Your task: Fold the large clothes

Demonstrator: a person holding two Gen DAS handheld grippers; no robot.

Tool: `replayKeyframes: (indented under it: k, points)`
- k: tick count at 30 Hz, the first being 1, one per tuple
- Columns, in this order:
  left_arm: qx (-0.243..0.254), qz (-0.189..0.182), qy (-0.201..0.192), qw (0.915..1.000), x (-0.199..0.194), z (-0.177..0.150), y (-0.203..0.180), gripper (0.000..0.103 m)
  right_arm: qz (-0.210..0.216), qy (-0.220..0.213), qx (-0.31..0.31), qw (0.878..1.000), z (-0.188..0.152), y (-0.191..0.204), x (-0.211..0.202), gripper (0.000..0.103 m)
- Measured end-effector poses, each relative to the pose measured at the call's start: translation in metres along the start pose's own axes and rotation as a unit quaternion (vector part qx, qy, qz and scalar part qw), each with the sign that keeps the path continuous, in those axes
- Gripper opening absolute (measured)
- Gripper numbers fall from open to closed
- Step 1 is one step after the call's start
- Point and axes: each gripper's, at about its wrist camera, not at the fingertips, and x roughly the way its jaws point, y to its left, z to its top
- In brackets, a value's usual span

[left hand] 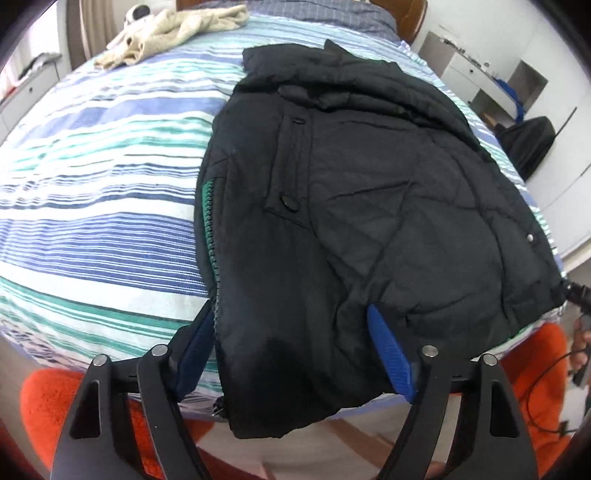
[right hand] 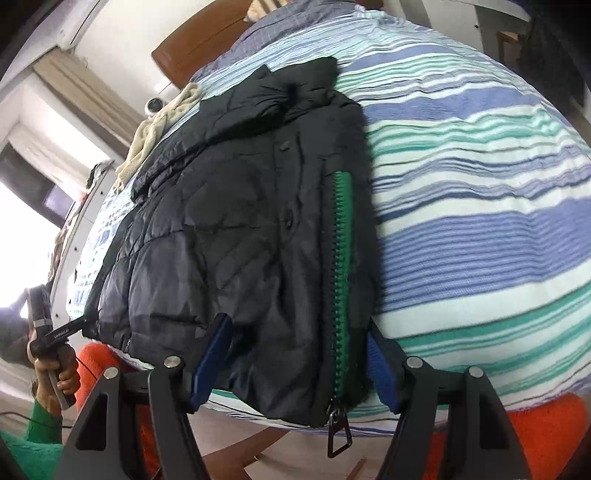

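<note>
My left gripper point(left hand: 291, 354) has its blue fingers point(left hand: 391, 362) spread apart around the bottom hem of the black jacket point(left hand: 369, 192), one on each side of the fabric, not yet pinched. My right gripper point(right hand: 295, 365) is also spread wide, straddling the hem right where the green zipper point(right hand: 341, 258) ends, with the metal zipper pull point(right hand: 338, 432) dangling just below it.

The jacket lies straight ahead of both grippers on the striped bed point(left hand: 92, 177), its hem hanging a little over the near edge toward me.

What worries me:
- The padded shell looks slippery and thick; if I close on only the top layer, I expect the layers to slide apart and the fold to go crooked.
- The right gripper may catch the zipper teeth or the pull instead of cloth, and the grip could slip off.
- If the two grippers lift unevenly, the overhanging hem could drag the jacket off the bed.

Counting: one jacket, one zipper with one pull, two grippers, one bed, and one cream garment point(left hand: 177, 29) far ahead and to the left of my left gripper, well apart from the jacket.
</note>
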Motion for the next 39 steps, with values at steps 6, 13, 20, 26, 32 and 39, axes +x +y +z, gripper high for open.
replayKeyframes:
  k: [6, 13, 20, 26, 32, 39]
  points:
    - [-0.027, 0.019, -0.002, 0.9994, 0.001, 0.001, 0.003, 0.056, -0.051, 0.022, -0.04, 0.998, 0.012, 0.013, 0.01, 0.043]
    - [-0.052, -0.016, -0.022, 0.9983, -0.022, 0.007, 0.008, 0.018, -0.045, -0.014, -0.09, 0.995, 0.028, 0.047, -0.006, 0.02]
    - [-0.052, -0.051, -0.037, 0.9967, -0.049, 0.006, 0.014, 0.016, -0.015, -0.025, -0.077, 0.997, 0.033, 0.044, -0.025, 0.017]
    - [-0.012, -0.045, -0.007, 0.9989, -0.069, -0.021, 0.009, 0.016, -0.002, -0.001, -0.057, 0.998, 0.017, 0.022, -0.045, 0.016]
    - [0.023, -0.051, 0.054, 0.9969, -0.103, -0.064, 0.016, 0.016, 0.045, 0.028, -0.014, 0.998, -0.024, 0.025, -0.08, 0.016]
    - [0.023, -0.094, 0.065, 0.9931, -0.145, -0.055, 0.033, 0.016, 0.087, 0.036, 0.011, 0.995, -0.041, 0.046, -0.108, 0.016]
